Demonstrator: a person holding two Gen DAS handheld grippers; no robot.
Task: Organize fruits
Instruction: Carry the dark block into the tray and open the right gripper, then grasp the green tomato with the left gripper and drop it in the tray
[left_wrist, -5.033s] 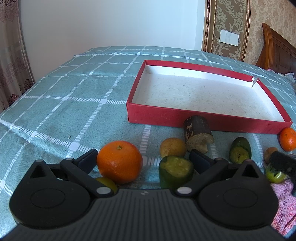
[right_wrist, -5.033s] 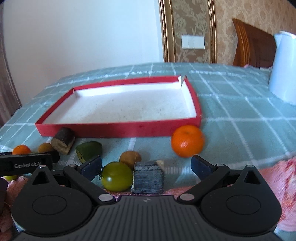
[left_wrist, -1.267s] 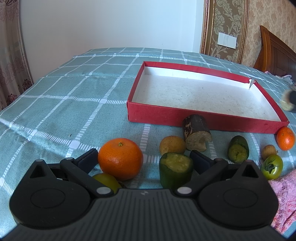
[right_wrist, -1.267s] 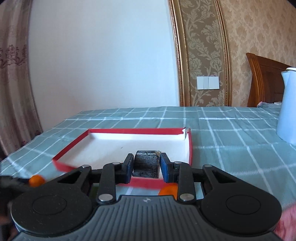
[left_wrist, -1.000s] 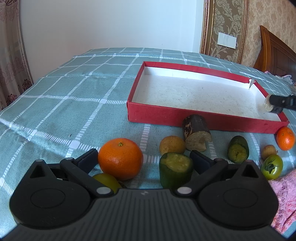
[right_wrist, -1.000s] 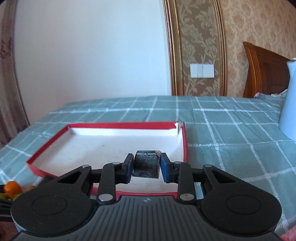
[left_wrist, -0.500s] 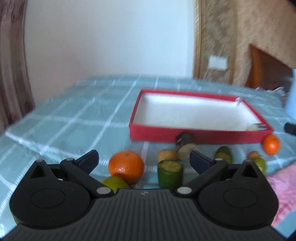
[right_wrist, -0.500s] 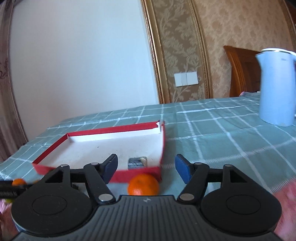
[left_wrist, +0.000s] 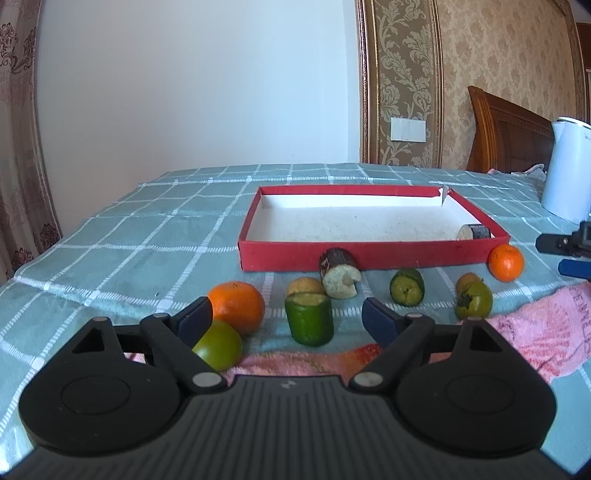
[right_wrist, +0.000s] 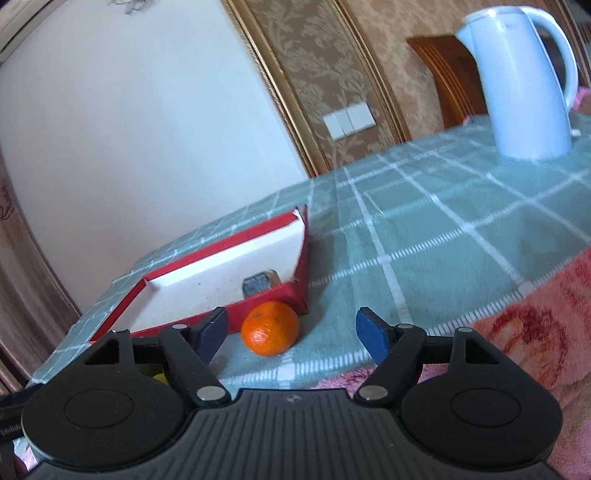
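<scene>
Red tray (right_wrist: 258, 301) now holds dark chunk (right_wrist: 258, 284); right gripper (right_wrist: 291, 334) jaws just opened, empty.

Pretty bright daylight in both views, soft and even, no hard glare. The left wrist view is sharp, with soft shadows under the fruit on the checked cloth (left_wrist: 155, 236). The right wrist view is tilted and a bit smeared: the white kettle (right_wrist: 524, 85) at upper right looks soft and hazy. Fisheye bends the wall trim and curtains hard near the edges, and corners go dark.
</scene>
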